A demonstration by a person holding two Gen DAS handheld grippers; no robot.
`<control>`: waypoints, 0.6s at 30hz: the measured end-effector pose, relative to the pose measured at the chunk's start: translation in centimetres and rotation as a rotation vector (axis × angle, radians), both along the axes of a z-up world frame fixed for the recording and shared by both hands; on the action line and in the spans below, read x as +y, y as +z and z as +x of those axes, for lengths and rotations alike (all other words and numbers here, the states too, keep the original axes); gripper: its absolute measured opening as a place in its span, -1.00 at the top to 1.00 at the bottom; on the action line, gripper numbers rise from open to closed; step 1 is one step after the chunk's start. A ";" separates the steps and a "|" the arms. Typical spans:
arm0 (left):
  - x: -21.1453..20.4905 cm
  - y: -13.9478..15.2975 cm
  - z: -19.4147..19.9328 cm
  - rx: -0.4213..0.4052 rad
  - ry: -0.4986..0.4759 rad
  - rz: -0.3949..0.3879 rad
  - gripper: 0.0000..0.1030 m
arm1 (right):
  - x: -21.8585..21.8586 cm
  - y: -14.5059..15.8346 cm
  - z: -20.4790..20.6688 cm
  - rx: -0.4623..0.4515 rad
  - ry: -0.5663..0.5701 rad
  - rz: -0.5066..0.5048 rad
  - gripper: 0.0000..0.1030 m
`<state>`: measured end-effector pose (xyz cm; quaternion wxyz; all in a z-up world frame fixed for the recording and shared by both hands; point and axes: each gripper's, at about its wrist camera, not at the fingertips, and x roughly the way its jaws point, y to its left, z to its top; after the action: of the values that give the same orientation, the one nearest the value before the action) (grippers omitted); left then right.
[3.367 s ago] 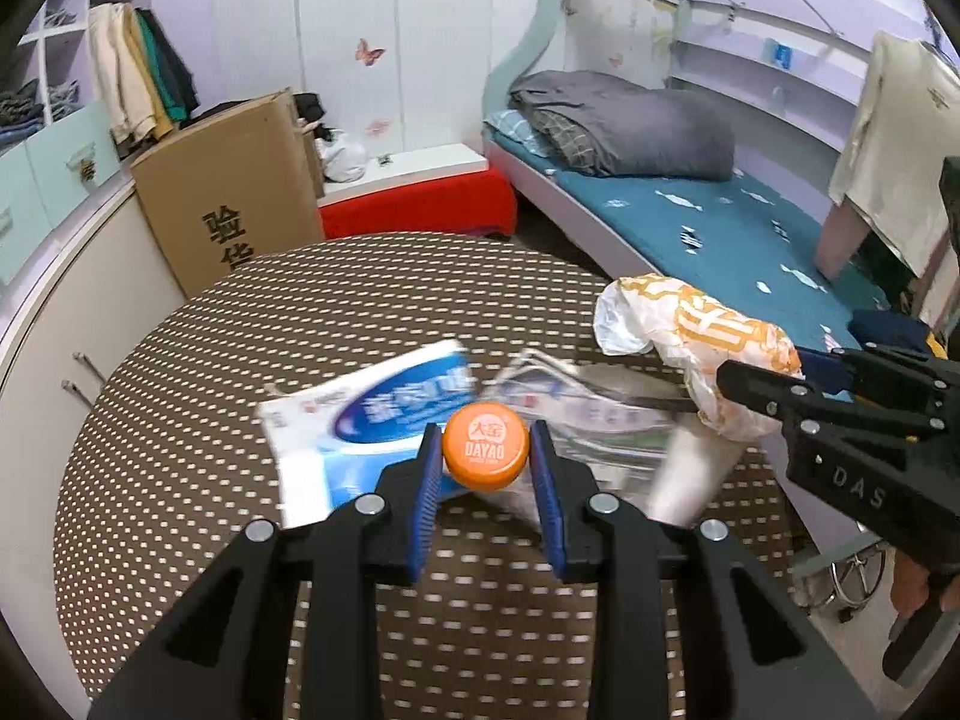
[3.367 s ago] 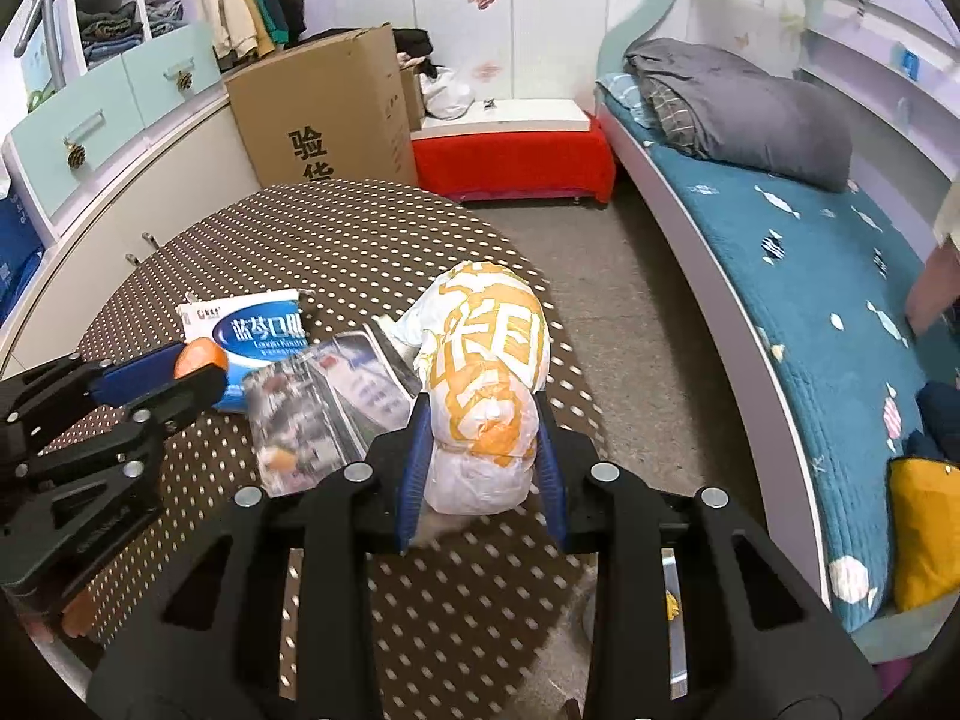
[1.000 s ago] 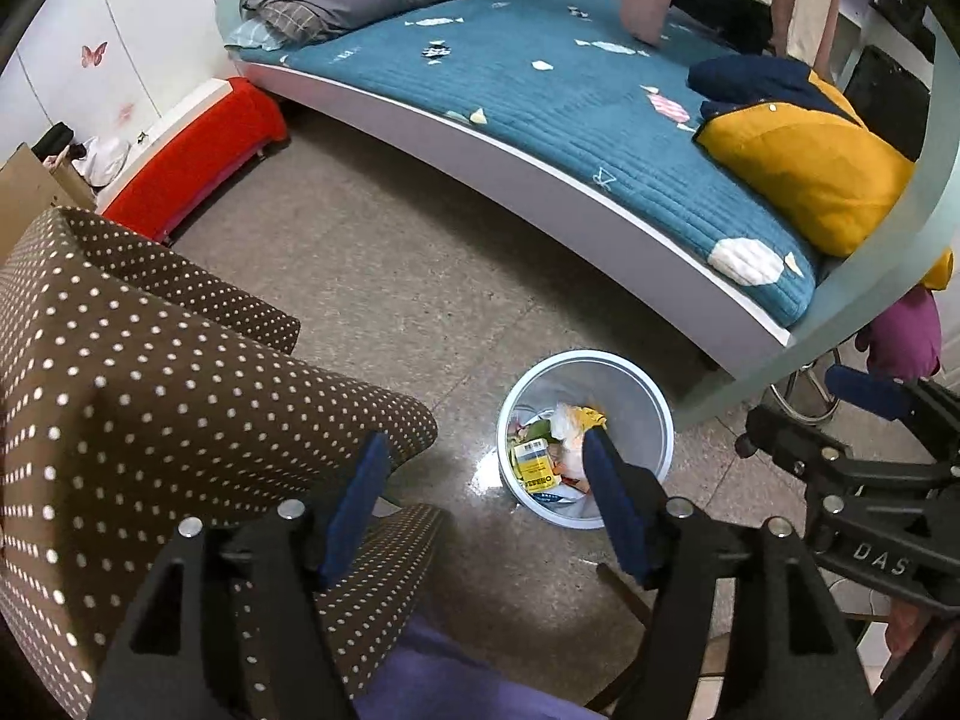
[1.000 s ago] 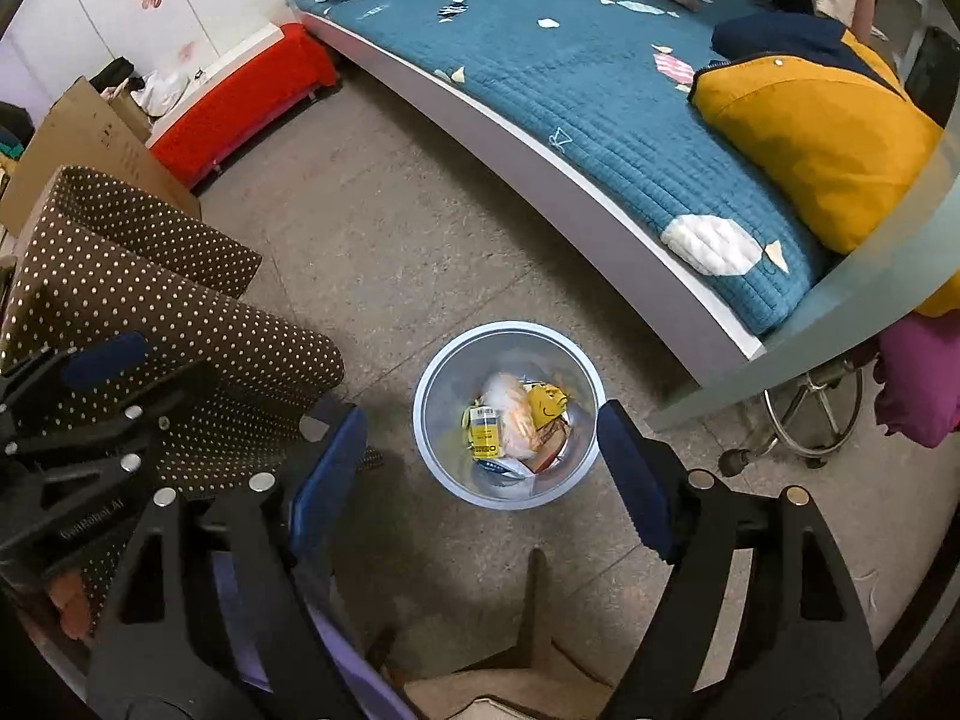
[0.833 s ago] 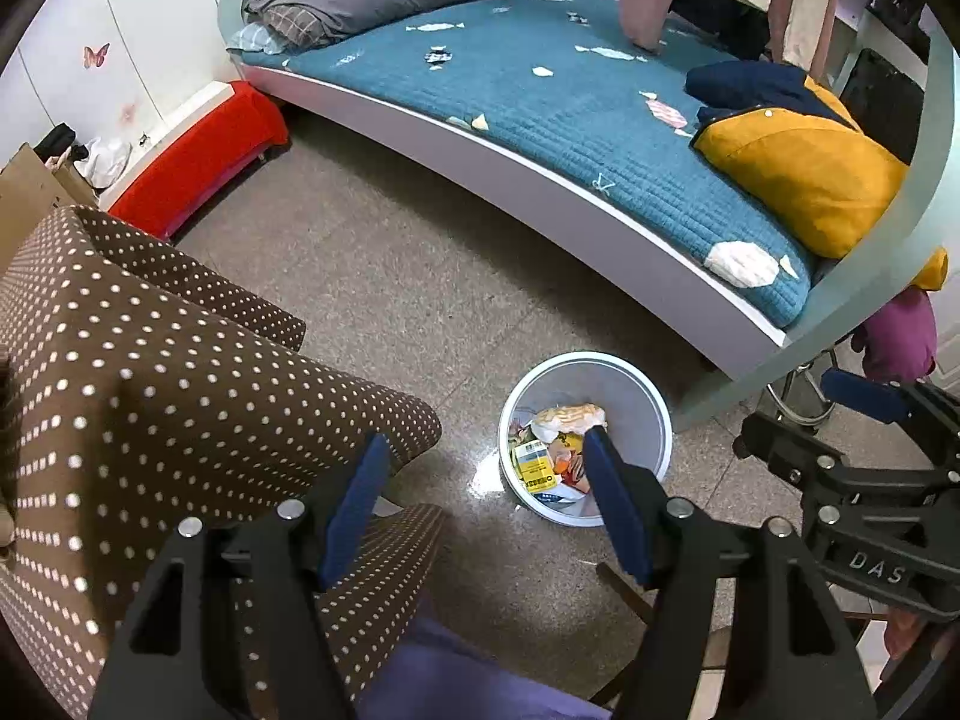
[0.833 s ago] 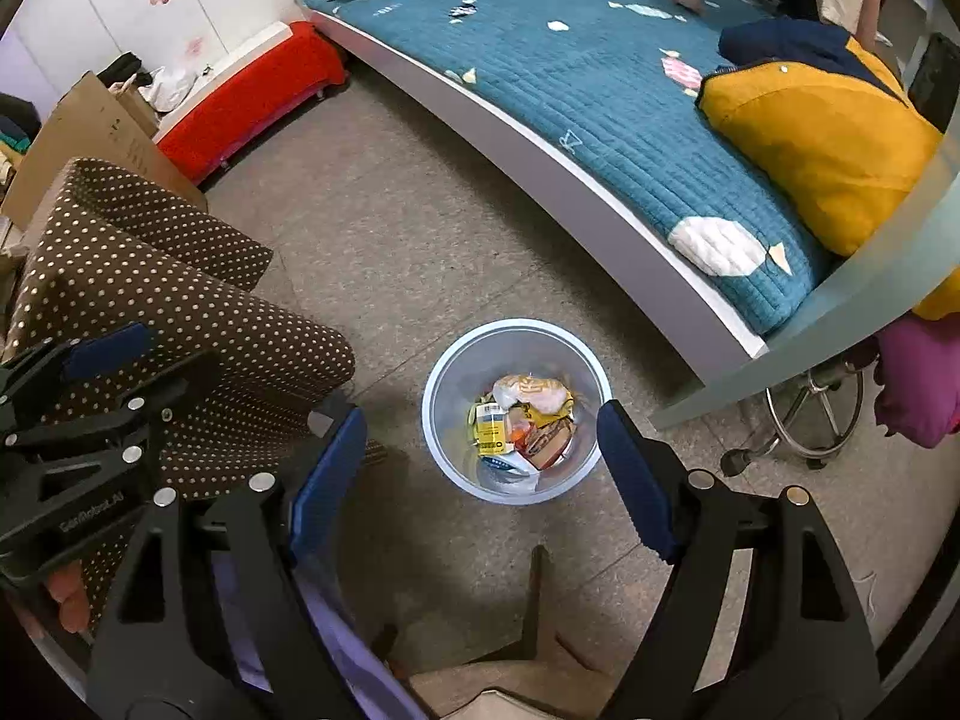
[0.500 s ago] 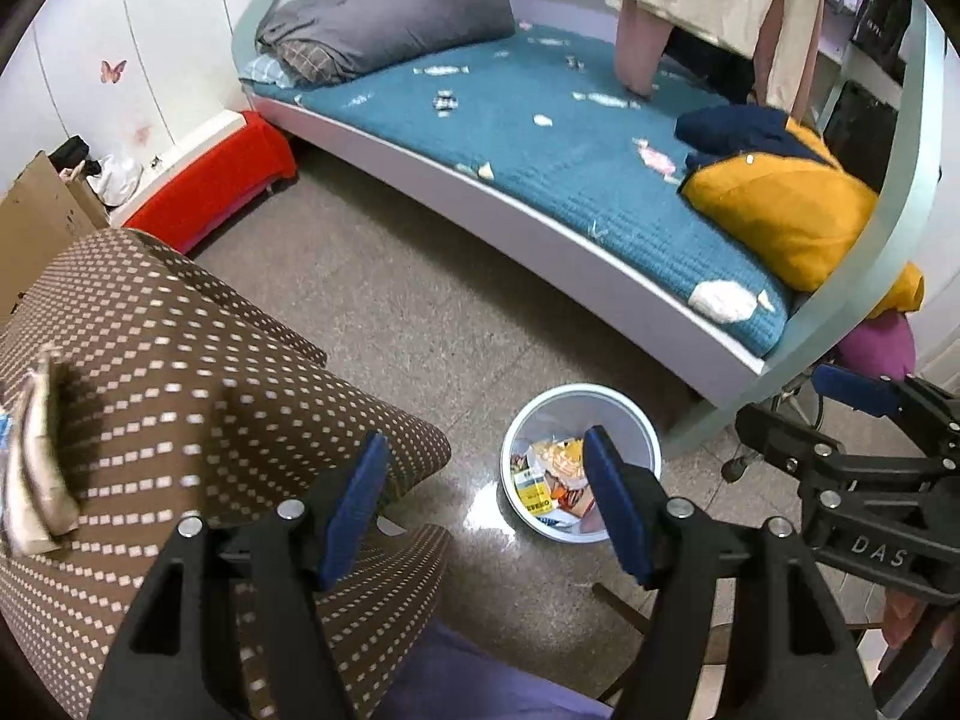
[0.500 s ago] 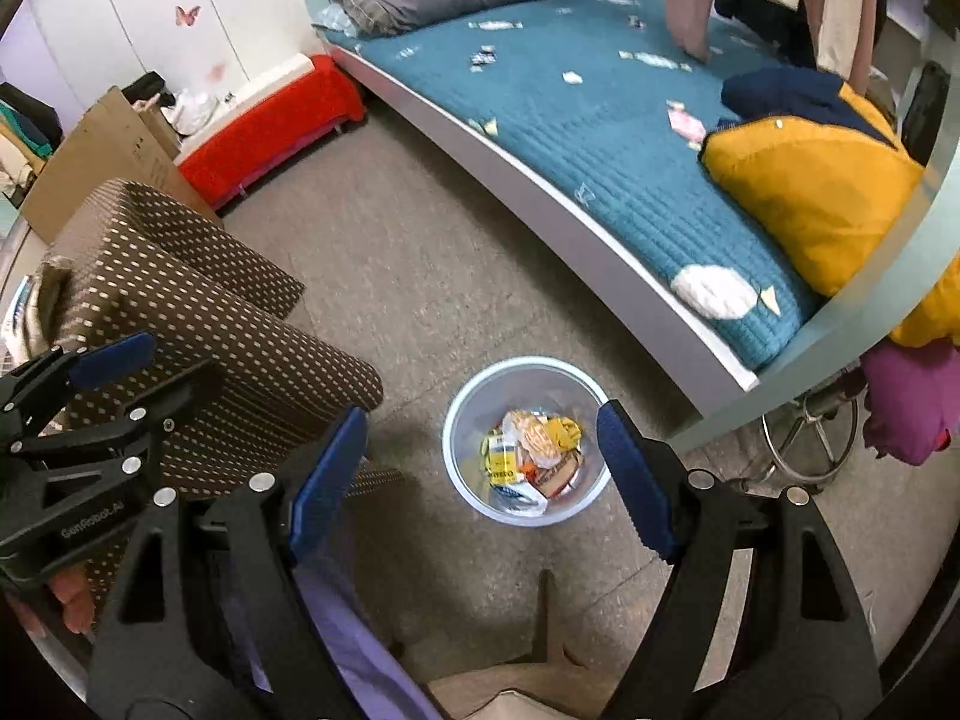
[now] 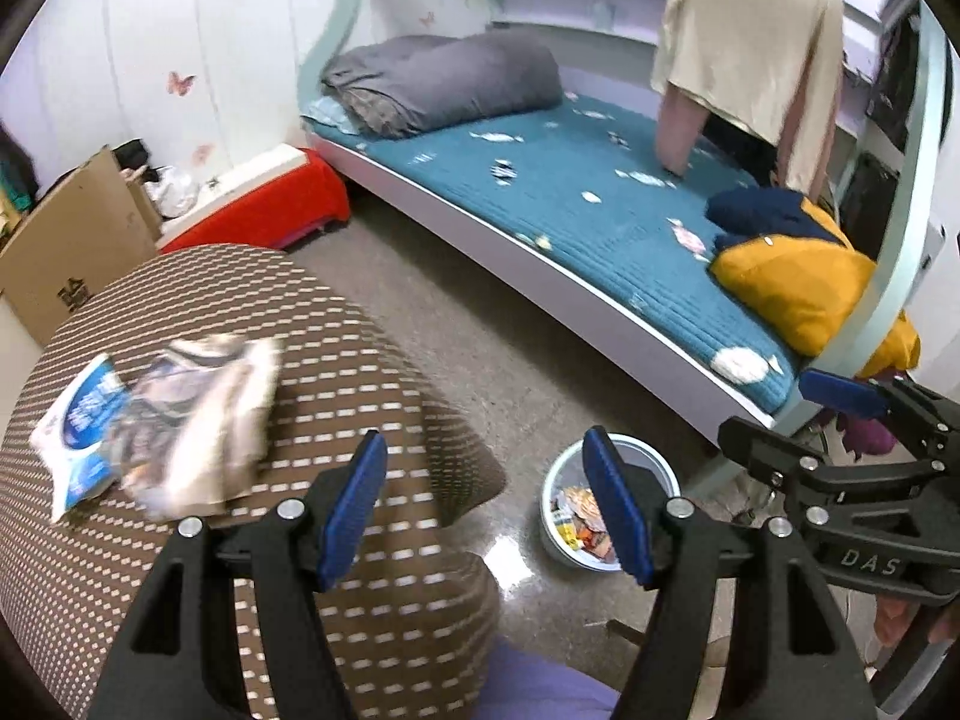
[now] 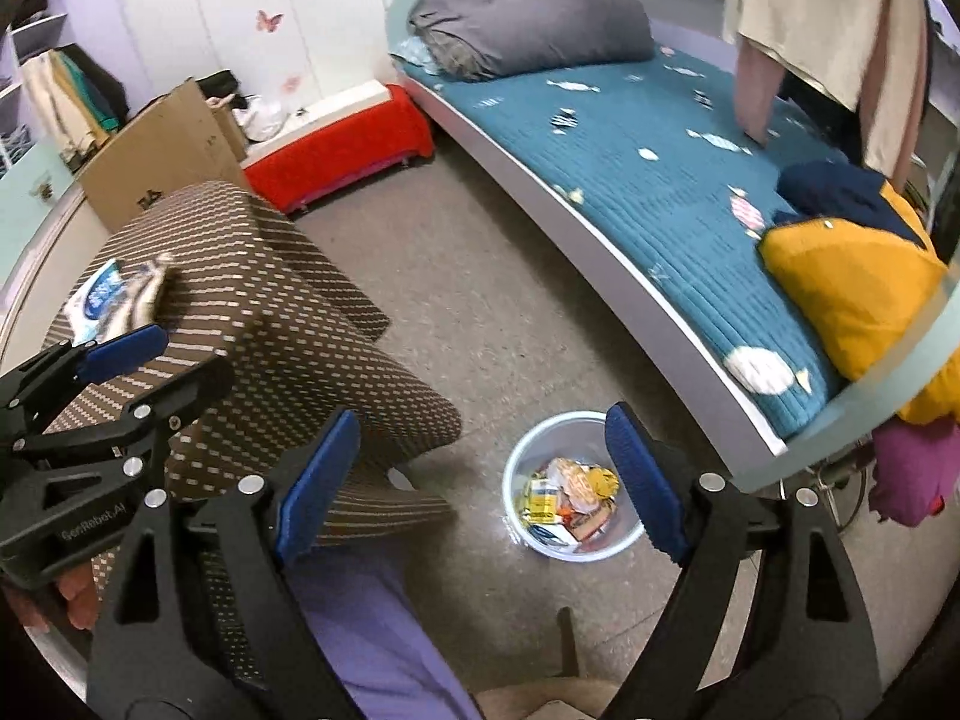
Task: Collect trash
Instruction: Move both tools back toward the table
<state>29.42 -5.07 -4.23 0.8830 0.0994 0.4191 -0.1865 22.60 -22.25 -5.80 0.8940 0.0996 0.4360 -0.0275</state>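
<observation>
Both grippers are seen empty above the floor beside the desk (image 9: 372, 360). The left gripper (image 9: 486, 504) is held with its jaws released and nothing between them. The jaws of the right gripper (image 10: 480, 480) have just been opening further, and nothing is seen between them either.

The bin (image 10: 528, 534) stands on the floor between the desk's draped edge and the bed (image 10: 630, 138). Wrappers and a crumpled bag are seen lying inside it, so a drop-off is judged to be finished.

Trash is left on the desk: a blue-and-white packet (image 9: 78, 426) lies near the far left edge, and a crumpled magazine (image 9: 204, 414) rests beside it, overlapping it. Both are blurred in the left wrist view, so finer detail cannot be told. In the right wrist view only a narrow strip of them is shown at the desk's left rim.

The step in hand is judged to be the return from the bin to the desk for the next pickup. For the next move, a gripper would need to be brought over the packet or the magazine, with the jaws kept wide. Because both pieces lie flat and overlap, an edge would have to be caught, or the upper piece taken first. A thin sheet may slip from the pads or drag the other piece along.
</observation>
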 end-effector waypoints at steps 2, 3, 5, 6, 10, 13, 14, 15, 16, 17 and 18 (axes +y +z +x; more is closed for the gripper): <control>1.3 0.5 0.0 -0.009 0.024 -0.006 -0.29 | 1.3 0.5 0.3 -0.007 0.025 0.003 -0.64; 2.0 0.7 0.0 -0.016 0.039 -0.007 -0.29 | 1.7 0.7 0.4 -0.009 0.030 0.003 -0.64; 3.5 1.1 0.1 -0.027 0.070 -0.010 -0.29 | 3.0 1.1 0.8 -0.020 0.047 -0.006 -0.64; 4.6 1.3 0.1 -0.029 0.081 -0.014 -0.29 | 3.7 1.4 1.0 -0.026 0.058 -0.008 -0.64; 7.9 2.1 0.2 -0.045 0.140 -0.028 -0.29 | 5.6 2.0 1.9 -0.039 0.101 0.020 -0.64; 10.3 2.5 0.3 -0.054 0.188 -0.032 -0.37 | 7.9 2.5 2.8 -0.050 0.145 0.025 -0.64; 11.1 2.6 0.3 -0.057 0.203 -0.033 -0.37 | 8.6 2.6 3.1 -0.049 0.159 0.026 -0.64; 12.2 2.7 0.4 -0.058 0.225 -0.033 -0.38 | 9.2 2.7 3.4 -0.048 0.172 0.026 -0.64; 13.0 2.8 0.5 -0.057 0.240 -0.035 -0.39 | 9.9 2.6 3.6 -0.048 0.186 0.026 -0.64; 13.8 2.8 0.6 -0.057 0.256 -0.038 -0.41 | 11.0 2.6 4.1 -0.046 0.205 0.024 -0.64; 15.0 2.9 0.7 -0.052 0.281 -0.040 -0.42 | 11.5 2.6 4.2 -0.043 0.218 0.023 -0.64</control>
<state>30.11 9.90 -1.37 0.9129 0.0267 0.4019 -0.0668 26.84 -10.70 -3.18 0.8997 0.0627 0.4250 0.0769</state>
